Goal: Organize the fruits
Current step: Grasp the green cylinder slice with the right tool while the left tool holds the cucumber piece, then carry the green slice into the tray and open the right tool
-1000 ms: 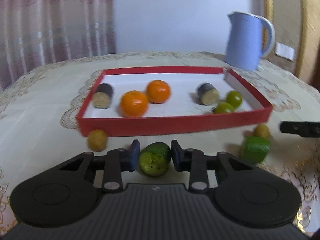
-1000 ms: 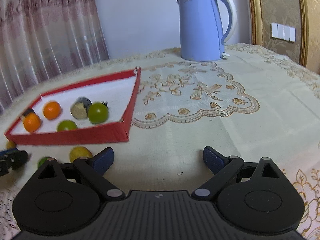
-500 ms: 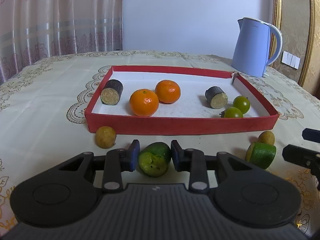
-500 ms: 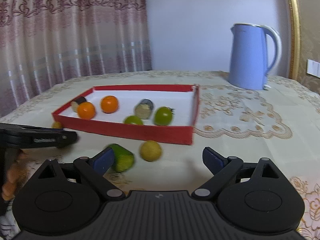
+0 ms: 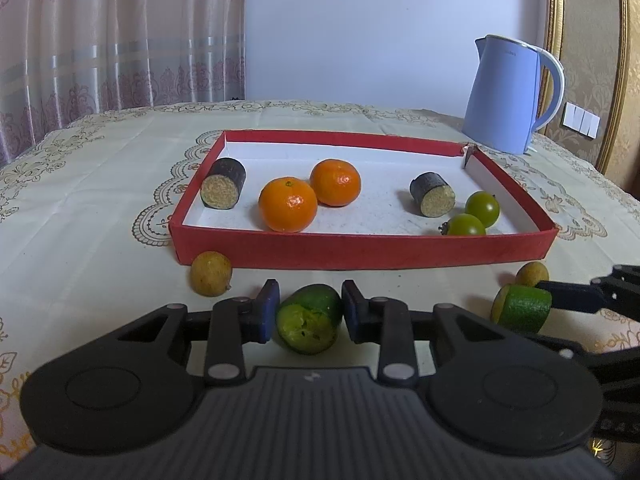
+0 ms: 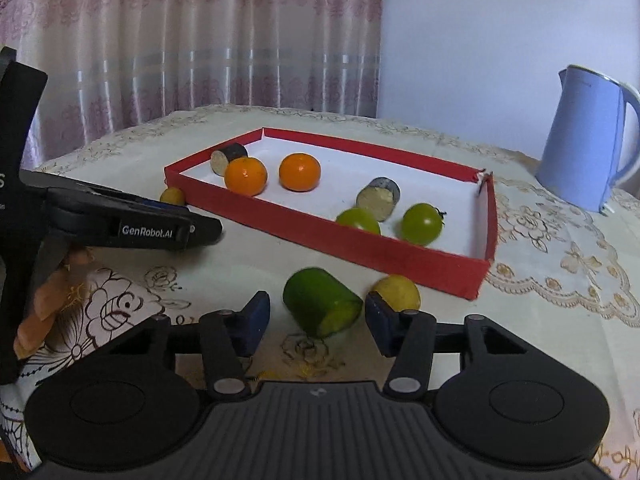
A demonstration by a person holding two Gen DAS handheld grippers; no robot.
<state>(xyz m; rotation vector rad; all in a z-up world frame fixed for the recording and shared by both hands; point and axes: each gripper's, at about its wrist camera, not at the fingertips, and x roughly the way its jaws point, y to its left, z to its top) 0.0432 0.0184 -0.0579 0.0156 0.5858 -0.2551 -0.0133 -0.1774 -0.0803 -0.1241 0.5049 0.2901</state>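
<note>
The right wrist view showed the right gripper (image 6: 316, 316) with its jaws just closing around a green fruit piece (image 6: 322, 307) lying on the tablecloth (image 6: 540, 320) near the red tray (image 6: 332, 224); the right pad sat at its cut end, while the left pad stood clear. The left gripper (image 5: 308, 312) was clenched on another green piece (image 5: 310, 318) before the tray. A good grip probably called for centring the jaws before squeezing, then lifting clear over the tray's front wall.

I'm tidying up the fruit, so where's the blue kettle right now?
The blue kettle stands on the tablecloth behind the far right corner of the red tray, at the right of both wrist views.
</note>
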